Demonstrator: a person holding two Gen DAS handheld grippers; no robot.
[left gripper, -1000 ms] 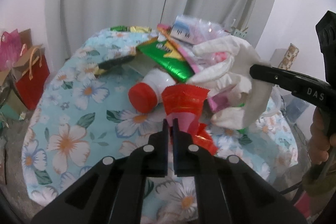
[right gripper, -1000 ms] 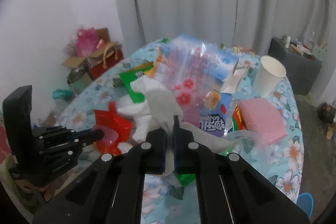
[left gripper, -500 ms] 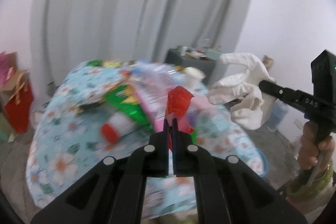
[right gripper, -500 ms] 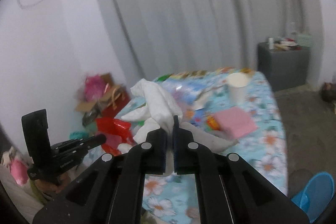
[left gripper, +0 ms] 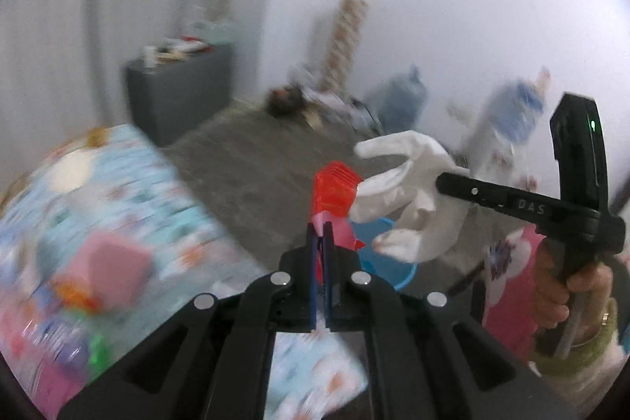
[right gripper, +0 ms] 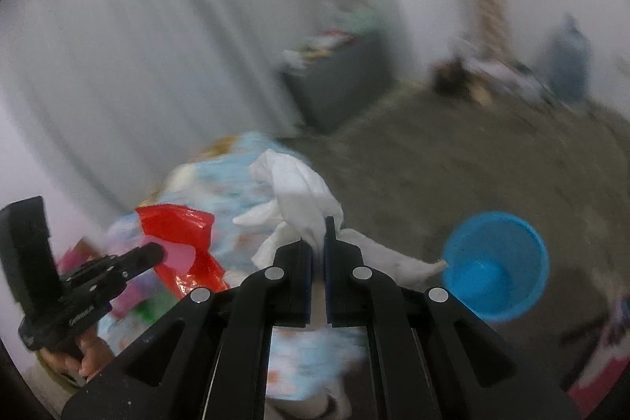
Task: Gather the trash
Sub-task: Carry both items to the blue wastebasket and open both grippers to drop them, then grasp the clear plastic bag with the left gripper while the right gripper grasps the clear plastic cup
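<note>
My left gripper (left gripper: 322, 229) is shut on a red wrapper (left gripper: 334, 188) with a pink piece under it, held in the air past the table edge. My right gripper (right gripper: 318, 223) is shut on crumpled white tissue (right gripper: 299, 191). In the left wrist view the right gripper (left gripper: 445, 184) holds the tissue (left gripper: 413, 207) just right of the wrapper. In the right wrist view the left gripper (right gripper: 157, 252) and the red wrapper (right gripper: 177, 227) are at the lower left. A blue bin (right gripper: 496, 262) stands on the floor at the right; it also shows behind the wrapper in the left wrist view (left gripper: 382, 262).
The table with its floral cloth (left gripper: 118, 199) lies at the left, with a white paper cup (left gripper: 67, 172), a pink pad (left gripper: 106, 270) and blurred litter on it. A grey cabinet (left gripper: 177, 93) stands by the curtain. Clutter lines the far wall. The floor is grey.
Both grippers have swung right, away from the table toward the floor, carrying the wrapper and the tissue. The blue bin has come into view. Both frames are motion-blurred.
</note>
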